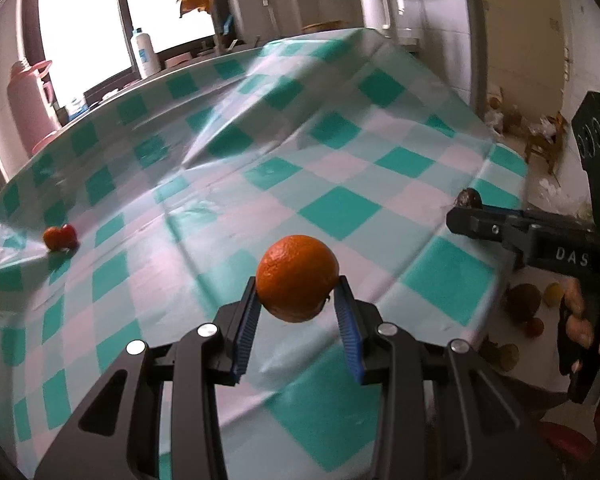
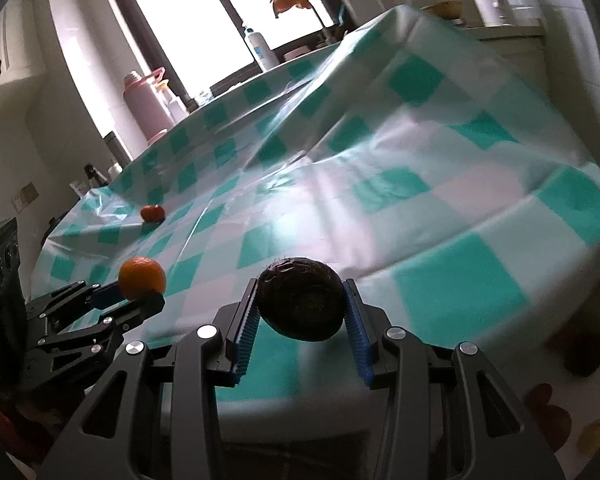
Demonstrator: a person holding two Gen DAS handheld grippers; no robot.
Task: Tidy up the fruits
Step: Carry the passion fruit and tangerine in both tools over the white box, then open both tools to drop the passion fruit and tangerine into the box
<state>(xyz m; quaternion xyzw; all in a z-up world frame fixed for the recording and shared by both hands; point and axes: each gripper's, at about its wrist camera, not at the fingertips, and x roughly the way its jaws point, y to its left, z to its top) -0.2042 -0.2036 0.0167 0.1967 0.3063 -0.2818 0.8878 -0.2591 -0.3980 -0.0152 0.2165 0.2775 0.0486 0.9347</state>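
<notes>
With a fruit clamped in each gripper, this is the carrying step, both loads in the air over the table (image 1: 340, 208). The left gripper (image 1: 298, 300) pinches an orange (image 1: 298, 278) between its blue pads, above the near edge of the table. The right gripper (image 2: 302, 308) squeezes a dark, rough-skinned fruit (image 2: 302, 298), also just over the near edge. Two small red fruits (image 1: 60, 237) sit together far across the table by its left rim. More fruit lies on the floor below the table. Next, I'd judge, each load needs setting down gently near its own kind before the jaws let go.
</notes>
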